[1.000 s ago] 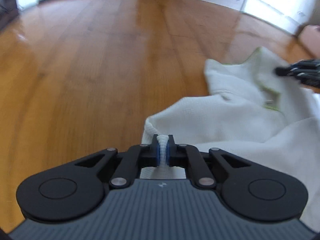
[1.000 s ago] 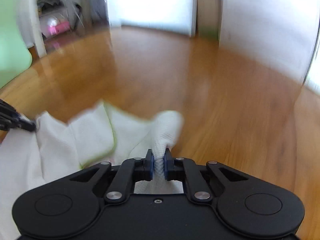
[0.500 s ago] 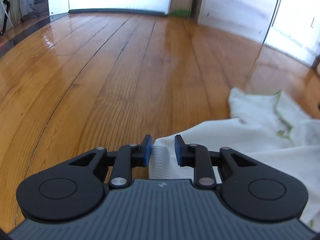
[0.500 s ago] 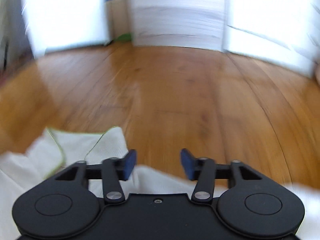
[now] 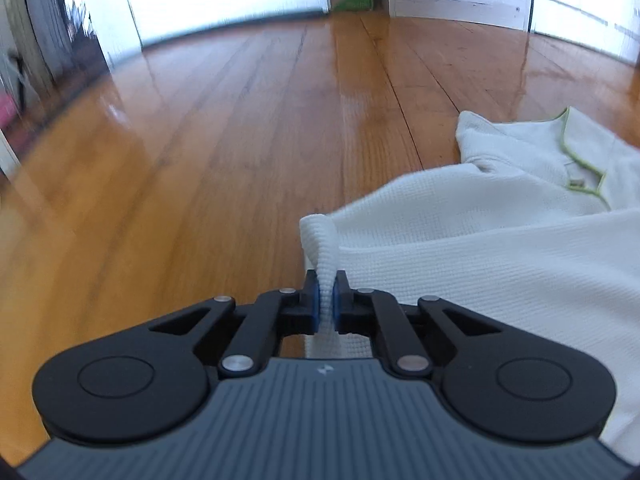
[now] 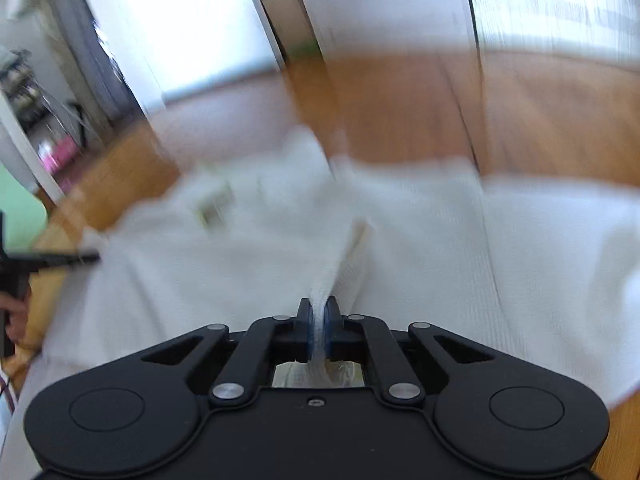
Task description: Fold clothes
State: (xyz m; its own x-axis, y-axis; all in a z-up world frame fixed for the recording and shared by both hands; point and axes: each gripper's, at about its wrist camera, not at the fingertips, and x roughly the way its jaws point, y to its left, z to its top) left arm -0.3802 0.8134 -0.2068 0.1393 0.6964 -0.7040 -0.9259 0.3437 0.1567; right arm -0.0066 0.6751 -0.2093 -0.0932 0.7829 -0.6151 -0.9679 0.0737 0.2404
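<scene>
Wooden floor (image 5: 248,128) fills both views, glossy and bare toward the bright doors at the far wall. On it lies a white shirt (image 5: 500,248), waffle-knit with a thin green trim at the collar (image 5: 576,184), spread loosely with one rumpled part toward the doors.

Half a second ago both claws stood apart over the cloth; now each is clenched on a fresh pinch of it. The left claw (image 5: 327,300) grips a bunched ridge at the shirt's near left edge, and fabric rises out of its pads in a small hump. The right claw (image 6: 319,320) is closing on a pleat of the shirt's middle, cloth squeezed between its pads; that view is smeared by fast motion, so finer detail is lost. The re-grip probably means the earlier hold was dropped to take new corners, and a fold across the body looks about to begin.

Nothing on the floor blocks the way. At the right view's left edge the other gripper's dark tip and part of a hand (image 6: 14,316) show, near the shirt's edge. A green shape and a pink object sit well off, out of reach.
</scene>
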